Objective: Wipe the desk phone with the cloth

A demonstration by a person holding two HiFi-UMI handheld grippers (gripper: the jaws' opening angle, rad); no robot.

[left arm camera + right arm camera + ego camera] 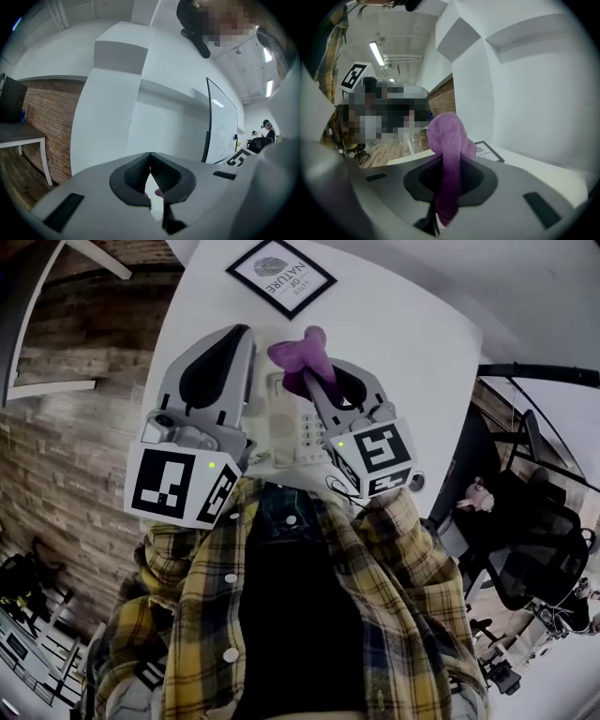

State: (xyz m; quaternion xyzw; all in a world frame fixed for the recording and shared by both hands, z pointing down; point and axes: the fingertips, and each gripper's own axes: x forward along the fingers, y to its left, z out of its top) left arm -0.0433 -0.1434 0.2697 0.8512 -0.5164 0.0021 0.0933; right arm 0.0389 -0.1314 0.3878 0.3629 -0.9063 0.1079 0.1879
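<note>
The right tool is clamped on a crumpled purple cloth. The fabric bulges out past the jaw tips in a rounded wad, and a tail of it hangs back down through the opening between the pads. The left tool is closed with its jaw tips meeting and nothing gripped; only a small purple fleck shows through the gap lower down, probably the cloth seen beyond it. In the head view the right tool holds the cloth at the far end of a white plastic desk phone, which lies on the white tabletop between the two tools, with the left tool just beside its left edge. A black-framed print lies farther back on the same surface, well apart from the phone. Judging by this, the cloth is in hand and has been brought to the phone, so the pickup is done. The wiping itself looks barely begun or only under way, and nothing shows which parts have been cleaned. Whether the cloth is touching the phone or is just above it cannot be told. The near part of the phone is covered by the tools and their marker cubes, and neither gripper view shows it at all. The left gripper view looks mostly at a pale wall and brickwork.
</note>
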